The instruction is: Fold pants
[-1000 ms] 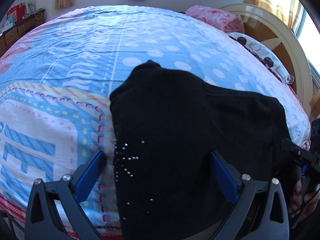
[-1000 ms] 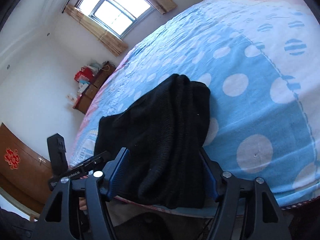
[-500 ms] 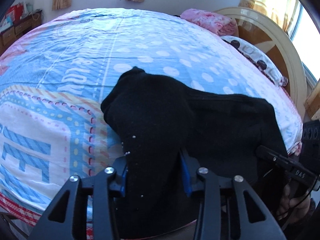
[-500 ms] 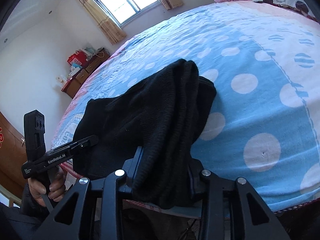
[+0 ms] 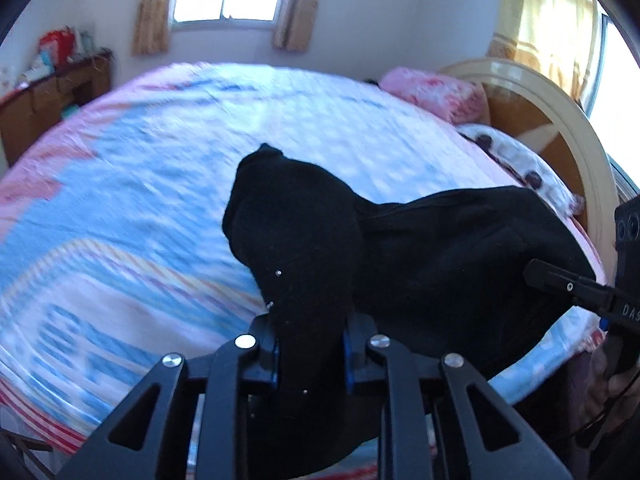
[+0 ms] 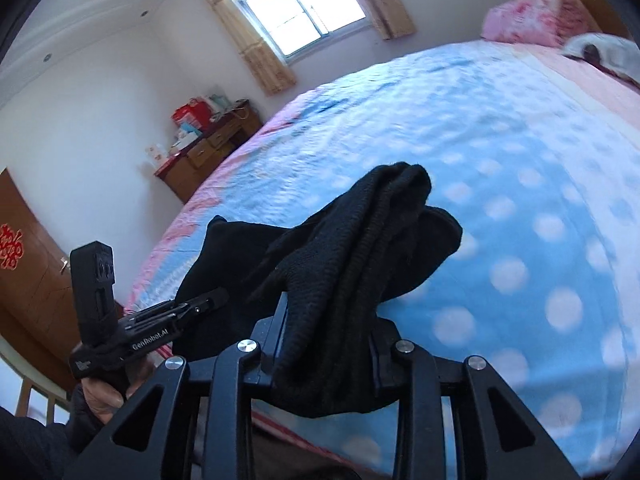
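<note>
Black knit pants (image 5: 420, 248) lie bunched near the front edge of the bed, with small shiny studs on one side. My left gripper (image 5: 310, 350) is closing, its blue pads pinching a fold of the pants and lifting it off the sheet. In the right wrist view the pants (image 6: 360, 240) rise in a ridge from my right gripper (image 6: 328, 344), whose jaws are also closing and press on the thick fabric. Each gripper shows in the other's view: the right gripper (image 5: 568, 286) at the far right, the left gripper (image 6: 192, 306) at the left, held by a hand.
The bed (image 5: 140, 184) has a blue, white-dotted sheet with pink borders. Pink and white pillows (image 5: 436, 92) lie by the curved wooden headboard (image 5: 560, 120). A wooden dresser (image 6: 204, 156) with clutter stands against the far wall beneath a curtained window (image 6: 296, 4).
Both grippers went from wide open around the pants to pinched on the fabric. Both have lifted, pulling the near edge of the pants up off the bed.
</note>
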Demonstrator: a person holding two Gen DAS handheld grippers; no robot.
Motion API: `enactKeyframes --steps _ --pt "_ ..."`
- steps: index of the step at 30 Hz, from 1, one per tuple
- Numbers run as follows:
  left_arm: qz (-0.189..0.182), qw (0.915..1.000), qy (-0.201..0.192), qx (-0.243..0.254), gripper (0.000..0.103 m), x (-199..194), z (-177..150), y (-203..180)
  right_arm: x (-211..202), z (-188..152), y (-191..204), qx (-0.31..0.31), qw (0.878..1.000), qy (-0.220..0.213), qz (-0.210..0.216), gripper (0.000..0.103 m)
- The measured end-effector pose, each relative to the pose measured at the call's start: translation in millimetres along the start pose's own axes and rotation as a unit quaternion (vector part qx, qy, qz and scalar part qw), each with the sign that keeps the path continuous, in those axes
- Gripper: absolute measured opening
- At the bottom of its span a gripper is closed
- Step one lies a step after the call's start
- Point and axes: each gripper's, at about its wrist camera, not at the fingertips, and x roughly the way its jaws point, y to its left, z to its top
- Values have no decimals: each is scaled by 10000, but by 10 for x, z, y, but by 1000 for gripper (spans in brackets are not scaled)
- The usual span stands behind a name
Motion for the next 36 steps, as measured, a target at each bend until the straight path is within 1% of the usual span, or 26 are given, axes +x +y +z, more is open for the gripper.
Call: enactKeyframes --steps 2,4,7,11,13,14,17,21,23,27,30,32,34,36 --pt "238 9994 -210 -102 22 -75 146 236 177 222 215 -311 9995 43 104 32" --pt "548 9976 -337 -258 22 -125 315 540 417 458 481 -649 9977 96 192 32" --pt "1078 9918 -560 -388 22 -206 558 1006 866 805 880 -939 9943 153 473 32" --pt "1821 9792 -751 -489 22 -225 789 1547 1521 1158 1428 -1258 9885 116 827 32" --pt "2269 9691 -810 -533 22 -185 897 1851 1882 1264 1684 -1337 9859 87 1004 32" --pt "2468 9642 -804 -542 22 -148 936 1972 2058 1298 1796 -1344 9849 91 1087 32" --pt "2857 9531 -748 -661 22 -55 931 2332 2544 1324 2075 -1413 9825 162 1203 32" --pt "3140 9440 -602 -818 22 196 926 2706 3168 1302 2343 -1475 9812 307 1208 32" --pt "3235 9410 -521 -845 22 317 878 2842 3492 1253 2412 -1475 9823 448 1061 32" --pt "3470 9342 -260 -790 22 617 796 3058 3893 1133 2456 -1733 9811 574 638 32" --pt "3422 9356 -184 -853 25 641 809 3116 4049 1008 2370 -1730 9812 684 524 32" --pt "3506 9323 -94 -888 37 678 801 3141 4115 986 2293 -1602 9826 761 552 32" --pt "3567 9293 23 -957 42 714 794 3169 4112 1000 2218 -1422 9844 792 661 34" --pt "3587 9279 107 -1006 46 734 808 3170 4170 1013 2159 -1328 9853 845 663 40"
